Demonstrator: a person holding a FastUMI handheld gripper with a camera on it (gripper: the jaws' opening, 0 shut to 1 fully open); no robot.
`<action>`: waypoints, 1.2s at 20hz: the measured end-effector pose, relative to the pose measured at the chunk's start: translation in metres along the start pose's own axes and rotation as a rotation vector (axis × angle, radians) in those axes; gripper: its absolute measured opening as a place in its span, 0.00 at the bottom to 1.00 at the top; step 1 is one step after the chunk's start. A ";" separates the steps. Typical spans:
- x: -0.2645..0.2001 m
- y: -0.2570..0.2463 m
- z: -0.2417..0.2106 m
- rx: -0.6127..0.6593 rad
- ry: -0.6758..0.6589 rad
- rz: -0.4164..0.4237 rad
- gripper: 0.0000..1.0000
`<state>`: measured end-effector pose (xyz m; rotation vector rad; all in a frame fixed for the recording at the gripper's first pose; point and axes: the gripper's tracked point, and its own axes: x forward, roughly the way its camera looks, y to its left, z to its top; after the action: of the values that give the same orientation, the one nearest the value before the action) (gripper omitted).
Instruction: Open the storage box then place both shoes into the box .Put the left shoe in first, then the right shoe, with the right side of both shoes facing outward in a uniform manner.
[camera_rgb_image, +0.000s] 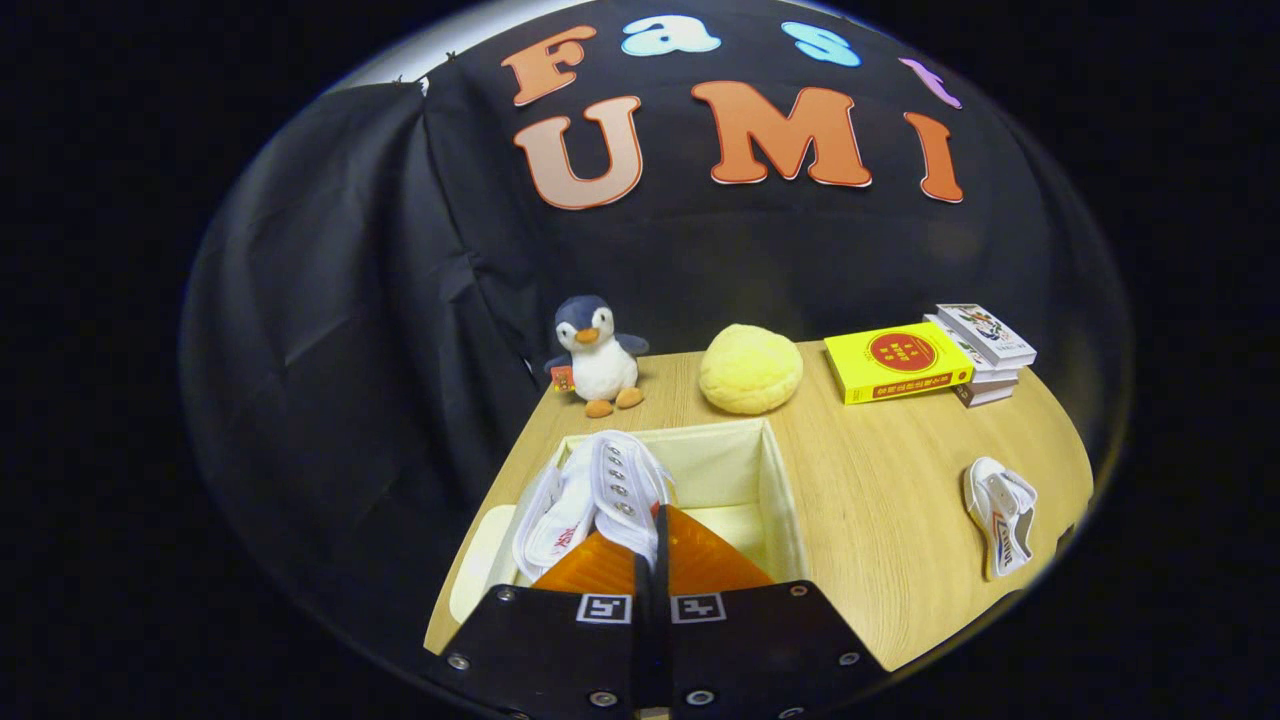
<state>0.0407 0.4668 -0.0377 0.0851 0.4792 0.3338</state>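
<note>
Wood counter (880, 500) against the black cloth wall. Open fabric box (775, 480) with cream lining sits on the counter just ahead of the fingers; its lid (480, 560) lies flat beside the box's left wall.

Back of the counter, largest first: book stack (985, 350) at far right, with a yellow book (895, 362) leaning on its left side; yellow round plush (750, 368) beyond the box's far wall; penguin toy (597, 355) upright at the back left corner. None of them stand between the fingers and the box.

Gripper (650, 545) is over the box's near left part, fingers pressed nearly together with only a thin dark gap between them. A white shoe (600, 490) with lace eyelets is at the tips, hanging into the box's left half, tilted; the fingers seem clamped on its upper edge, though the contact itself is hard to see. Right half of the box shows bare lining.

Second shoe (1000, 515), white with coloured side stripes, lies on its side on the counter, well right of the box and apart from everything else.
</note>
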 end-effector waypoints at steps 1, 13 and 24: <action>0.006 0.006 -0.007 -0.005 0.019 -0.016 0.00; 0.016 0.013 -0.071 -0.058 0.165 -0.060 0.17; -0.053 -0.107 0.042 -0.059 -0.131 -0.067 0.97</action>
<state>0.0475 0.3487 0.0052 0.0335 0.3414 0.2747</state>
